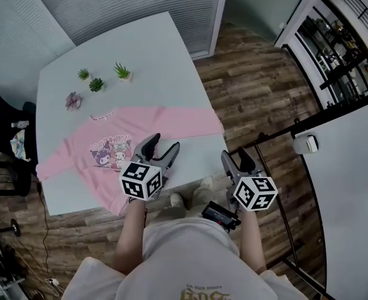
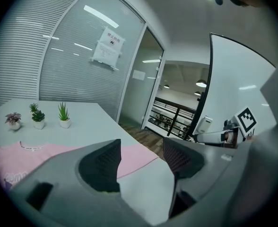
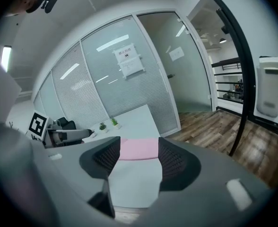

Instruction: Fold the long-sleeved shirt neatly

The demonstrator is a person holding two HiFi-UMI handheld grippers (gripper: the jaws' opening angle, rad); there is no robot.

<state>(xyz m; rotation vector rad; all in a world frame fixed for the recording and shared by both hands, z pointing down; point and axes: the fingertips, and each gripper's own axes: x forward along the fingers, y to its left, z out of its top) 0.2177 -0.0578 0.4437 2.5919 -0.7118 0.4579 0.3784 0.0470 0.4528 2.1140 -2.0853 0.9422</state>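
Left hand-held gripper (image 1: 165, 141): jaws spread, nothing between them, held above the shirt's hem at the desk's near edge. Right hand-held gripper (image 1: 234, 153): jaws spread, empty, just off the desk's near right corner. Desk (image 1: 153, 49): pale, broad. Long-sleeved shirt (image 1: 140, 130): pink, flat on the desk, print up, sleeves outstretched. Potted plants (image 1: 96, 84): small, grouped beyond the collar.

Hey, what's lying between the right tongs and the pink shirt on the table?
Nothing. Only bare white tabletop separates the open right tongs from the nearest sleeve of the pink shirt. The right gripper view shows this best.
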